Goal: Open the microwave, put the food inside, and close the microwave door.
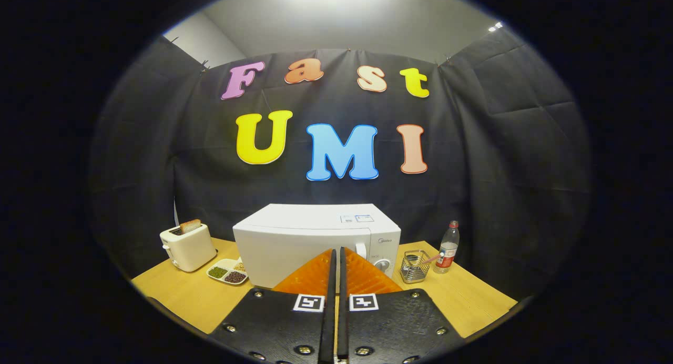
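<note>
The gripper (pixel 336 251) has its fingers (pixel 315 274) pressed together, holding nothing. Just beyond them, at twelve o'clock, the white microwave (pixel 294 238) stands on the wooden worktop (pixel 194 295), door closed. At ten o'clock, a divided dish (pixel 227 272), then a toaster (pixel 187 246) with bread. At two o'clock, a wire basket (pixel 414 267) and a bottle (pixel 447 246).

Smooth white microwave (pixel 294 238), wood-grain table (pixel 194 295), wire-mesh metal basket (pixel 414 268)
</note>
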`<state>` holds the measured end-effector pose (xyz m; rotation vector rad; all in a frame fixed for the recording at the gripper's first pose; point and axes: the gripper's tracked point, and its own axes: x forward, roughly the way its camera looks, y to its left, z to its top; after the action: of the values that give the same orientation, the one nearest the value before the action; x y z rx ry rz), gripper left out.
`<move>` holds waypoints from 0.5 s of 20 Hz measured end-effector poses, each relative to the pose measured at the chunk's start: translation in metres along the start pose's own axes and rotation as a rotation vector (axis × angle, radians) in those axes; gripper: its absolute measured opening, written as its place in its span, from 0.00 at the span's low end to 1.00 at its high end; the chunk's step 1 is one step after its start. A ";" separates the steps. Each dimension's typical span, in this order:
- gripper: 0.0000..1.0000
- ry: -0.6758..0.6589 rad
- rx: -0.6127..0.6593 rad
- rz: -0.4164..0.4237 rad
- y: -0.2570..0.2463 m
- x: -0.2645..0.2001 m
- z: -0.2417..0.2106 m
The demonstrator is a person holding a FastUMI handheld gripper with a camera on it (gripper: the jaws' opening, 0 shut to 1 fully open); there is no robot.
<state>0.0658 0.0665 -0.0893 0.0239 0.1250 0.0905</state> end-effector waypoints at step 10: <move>0.21 -0.009 0.030 0.024 0.004 -0.086 0.002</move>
<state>-0.0192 0.0628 -0.0767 0.0562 0.1174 0.1128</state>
